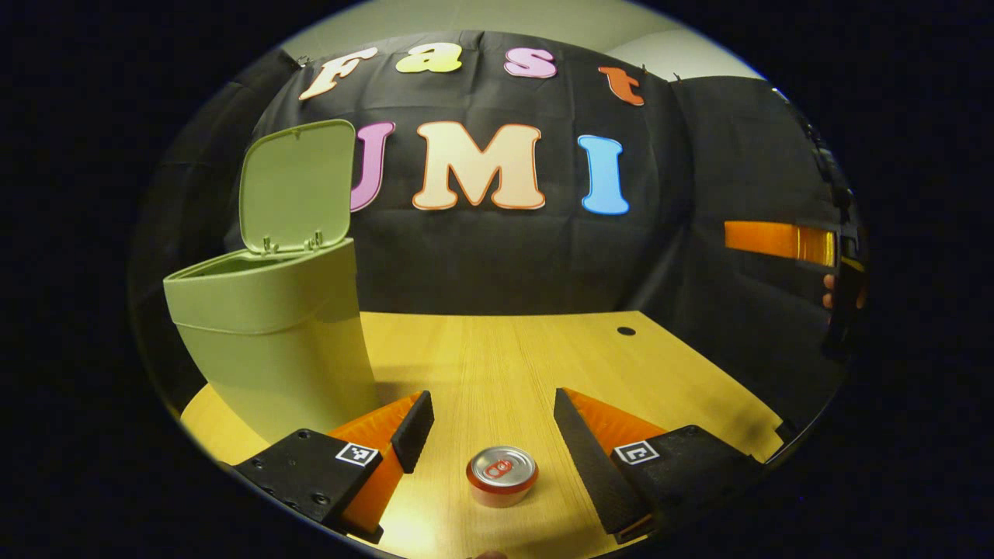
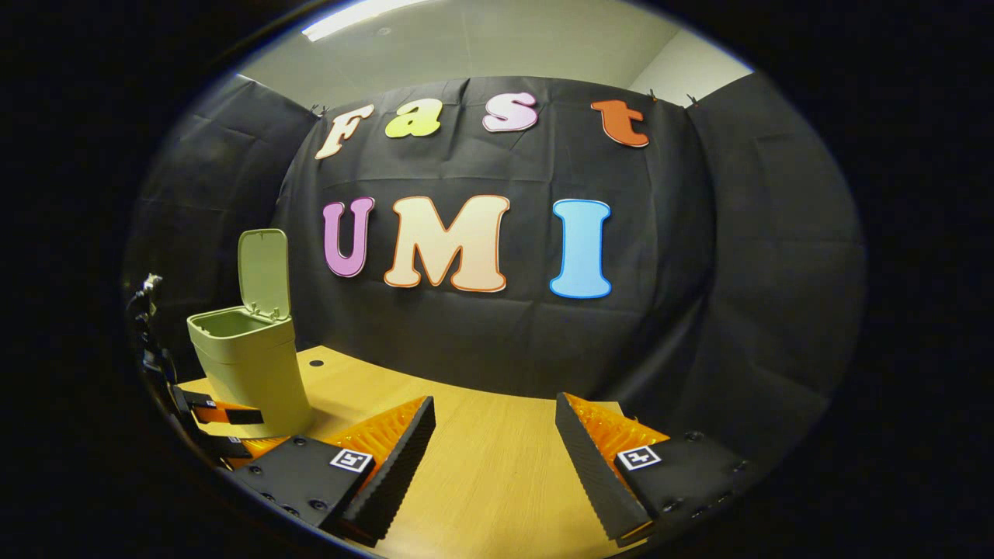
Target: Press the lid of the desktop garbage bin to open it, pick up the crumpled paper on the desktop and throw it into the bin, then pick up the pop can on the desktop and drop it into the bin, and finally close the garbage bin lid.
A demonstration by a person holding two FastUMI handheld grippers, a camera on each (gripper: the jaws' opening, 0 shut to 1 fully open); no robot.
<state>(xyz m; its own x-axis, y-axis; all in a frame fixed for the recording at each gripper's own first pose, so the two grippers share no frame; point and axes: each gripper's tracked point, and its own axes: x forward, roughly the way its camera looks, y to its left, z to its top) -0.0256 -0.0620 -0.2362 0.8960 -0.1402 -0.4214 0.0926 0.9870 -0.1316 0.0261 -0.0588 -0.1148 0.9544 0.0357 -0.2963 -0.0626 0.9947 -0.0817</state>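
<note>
The green garbage bin (image 1: 276, 334) stands on the wooden desktop (image 1: 505, 357) at the left, its lid (image 1: 297, 186) swung upright. A pop can (image 1: 502, 474) stands upright on the desk just below and between the fingers of my left gripper (image 1: 489, 423), which is open and hovers above it without touching. In the right gripper view the bin (image 2: 252, 365) stands far left with its lid (image 2: 264, 273) up, and my right gripper (image 2: 495, 435) is open over bare desk, nothing between its fingers. The left gripper (image 2: 210, 423) shows beside the bin's base.
A small round hole (image 1: 626, 331) marks the desk near its back edge. The other gripper and a hand (image 1: 835, 268) show at the far right of the left gripper view. Black cloth walls close the booth behind the desk.
</note>
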